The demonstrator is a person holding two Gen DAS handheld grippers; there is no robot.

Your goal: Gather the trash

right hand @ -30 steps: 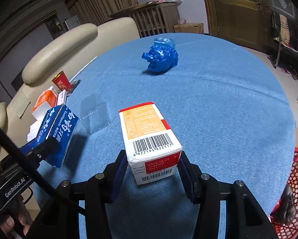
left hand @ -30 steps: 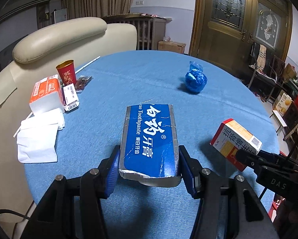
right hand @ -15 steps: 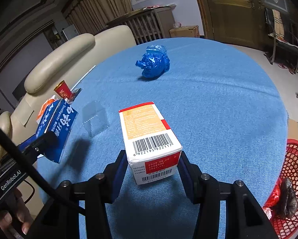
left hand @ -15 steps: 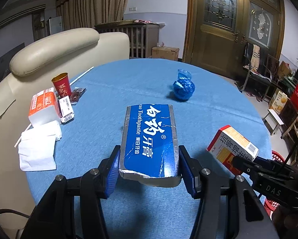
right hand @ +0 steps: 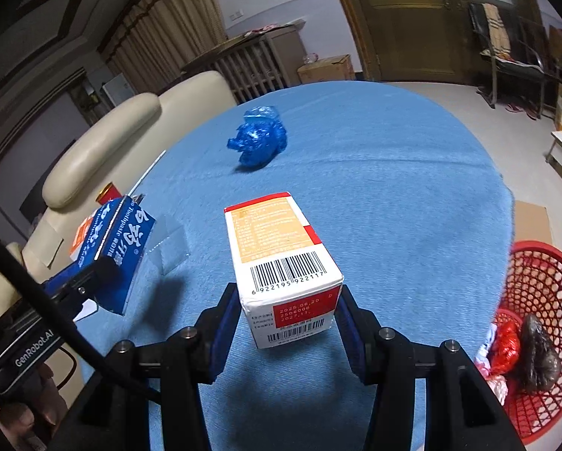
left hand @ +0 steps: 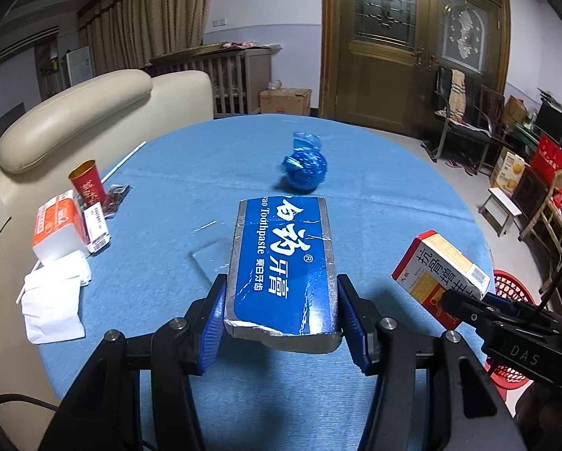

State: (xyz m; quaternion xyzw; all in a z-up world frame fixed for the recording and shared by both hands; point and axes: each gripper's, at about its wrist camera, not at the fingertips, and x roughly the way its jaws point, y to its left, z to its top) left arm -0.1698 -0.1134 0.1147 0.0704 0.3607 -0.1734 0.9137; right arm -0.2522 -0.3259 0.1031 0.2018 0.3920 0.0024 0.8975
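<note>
Lifted above the blue tabletop [left hand: 374, 173], a blue toothpaste box [left hand: 281, 267] is squeezed by the left gripper [left hand: 281, 319], and a white medicine box [right hand: 281, 263] is squeezed by the right gripper [right hand: 286, 319], near the red basket [right hand: 544, 274].

Both grippers clamped and tilted downward over the table

The left gripper [left hand: 282, 314] has its blue-padded jaws pressed against the two long sides of a toothpaste box [left hand: 281, 267], carried clear above the blue table [left hand: 374, 188]. The right gripper [right hand: 288, 314] grips a white and red carton [right hand: 284, 263] the same way, also off the table, nearer the table's edge. A hand [right hand: 21, 413] shows under the left gripper's body.
</note>
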